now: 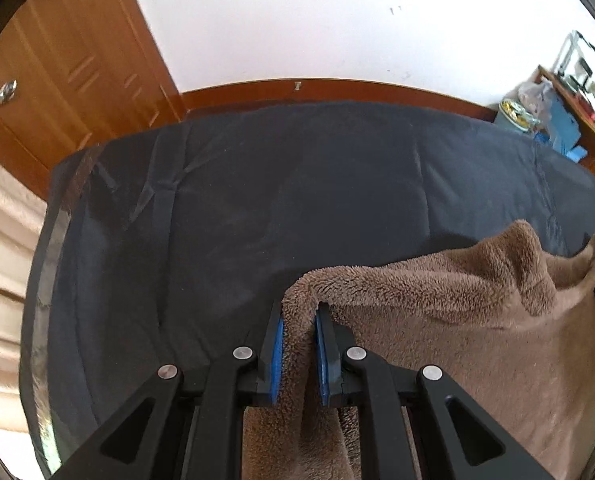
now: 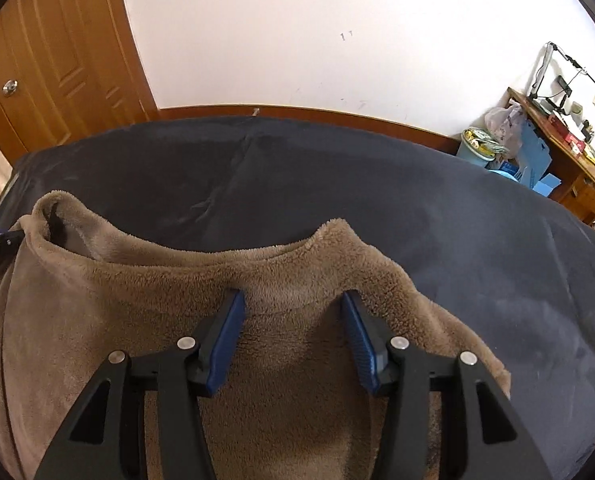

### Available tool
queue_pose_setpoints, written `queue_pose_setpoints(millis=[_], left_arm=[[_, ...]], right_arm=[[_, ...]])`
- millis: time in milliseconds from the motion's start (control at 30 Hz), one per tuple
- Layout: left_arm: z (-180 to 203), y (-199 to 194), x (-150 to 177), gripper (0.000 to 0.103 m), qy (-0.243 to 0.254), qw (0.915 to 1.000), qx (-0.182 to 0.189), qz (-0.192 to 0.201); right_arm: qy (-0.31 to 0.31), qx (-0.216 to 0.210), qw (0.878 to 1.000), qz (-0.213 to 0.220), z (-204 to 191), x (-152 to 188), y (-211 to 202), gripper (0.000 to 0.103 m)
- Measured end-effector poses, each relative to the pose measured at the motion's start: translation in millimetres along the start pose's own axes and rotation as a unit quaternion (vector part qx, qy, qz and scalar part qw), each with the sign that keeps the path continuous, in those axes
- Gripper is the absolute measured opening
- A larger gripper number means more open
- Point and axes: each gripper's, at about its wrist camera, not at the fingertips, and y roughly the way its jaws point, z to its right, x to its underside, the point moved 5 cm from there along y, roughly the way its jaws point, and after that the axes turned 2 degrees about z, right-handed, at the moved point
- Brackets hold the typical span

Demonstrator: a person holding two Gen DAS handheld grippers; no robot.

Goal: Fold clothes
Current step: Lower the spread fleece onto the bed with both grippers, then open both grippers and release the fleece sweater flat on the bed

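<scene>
Left gripper (image 1: 299,322): blue-padded fingers (image 1: 276,354) clamped on a bunched fold of the brown fleece garment (image 1: 437,312), pitched steeply down. Right gripper (image 2: 293,308): fingers (image 2: 227,340) spread apart, fleece beneath them, nothing pinched, also angled down. Garment lies on the dark navy bed cover (image 1: 277,200); wooden door (image 1: 61,68) behind.

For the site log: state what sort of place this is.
Probably a bedroom in a home. A wide padded surface under a dark cover, likely a bed, holds a brown fleece garment; behind it stand a wooden door and a cluttered wooden desk.
</scene>
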Motion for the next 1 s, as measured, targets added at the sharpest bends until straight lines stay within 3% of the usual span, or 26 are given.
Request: queue_pose_setpoints(millis=[200, 433, 733, 867, 1000], left_arm=[[-10, -30, 6, 0.014, -0.004, 0.9997, 0.023, 0.012], [-26, -81, 33, 0.015, 0.018, 0.9995, 0.016, 0.021], [-46, -127, 126, 0.015, 0.006, 1.0000, -0.003, -0.002], [-35, -137, 179, 0.015, 0.003, 0.9996, 0.018, -0.023], [-19, -147, 208, 0.015, -0.009, 0.9983, 0.055, -0.019]], right_arm=[[0.009, -0.009, 1.000, 0.014, 2, -2, -33, 0.056], [0.015, -0.041, 0.998, 0.049, -2, 17, -96, 0.071], [0.010, -0.072, 0.997, 0.039, -12, 98, -153, 0.078], [0.023, -0.084, 0.996, 0.022, -6, 136, -167, 0.079], [0.038, -0.100, 0.994, 0.005, -5, 171, -180, 0.079]])
